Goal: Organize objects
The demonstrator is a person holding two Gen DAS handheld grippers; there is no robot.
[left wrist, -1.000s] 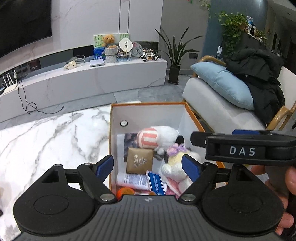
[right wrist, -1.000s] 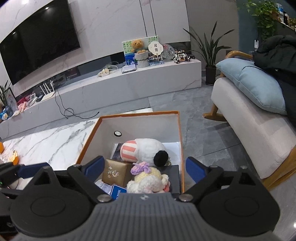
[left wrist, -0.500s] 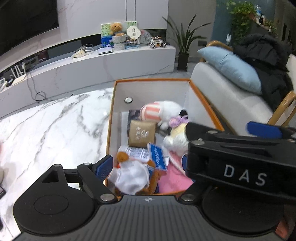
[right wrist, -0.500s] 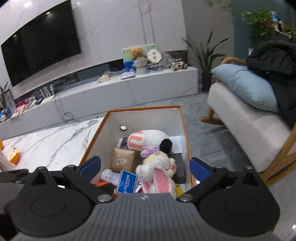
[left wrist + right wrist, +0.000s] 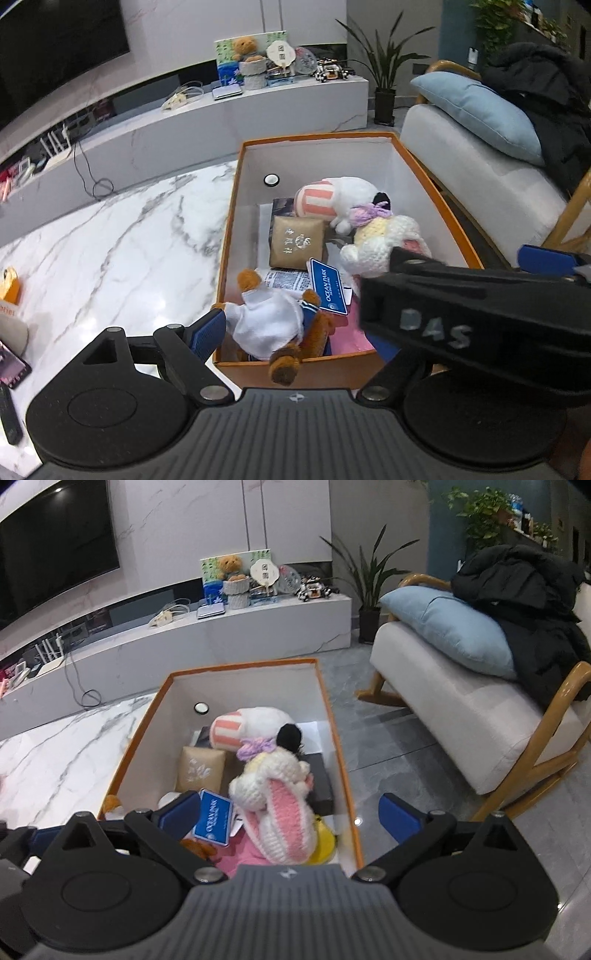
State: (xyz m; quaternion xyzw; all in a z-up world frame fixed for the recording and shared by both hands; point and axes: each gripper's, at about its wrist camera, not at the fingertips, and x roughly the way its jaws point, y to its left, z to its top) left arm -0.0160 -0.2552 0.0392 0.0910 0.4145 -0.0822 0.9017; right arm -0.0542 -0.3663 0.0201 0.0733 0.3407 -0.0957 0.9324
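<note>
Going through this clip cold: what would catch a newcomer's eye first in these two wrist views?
The orange-edged box at the marble table's edge, crammed with soft toys: a crocheted rabbit with pink ears lies in its near part, and a brown bear in white hangs a leg over the near wall. Both the left gripper and right gripper hang open above it.

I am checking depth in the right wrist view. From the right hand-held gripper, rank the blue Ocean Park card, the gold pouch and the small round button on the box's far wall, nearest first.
1. Blue Ocean Park card: beside the left finger of the right hand-held gripper.
2. Gold pouch: mid-box, left.
3. Round button: on the far wall.
</note>
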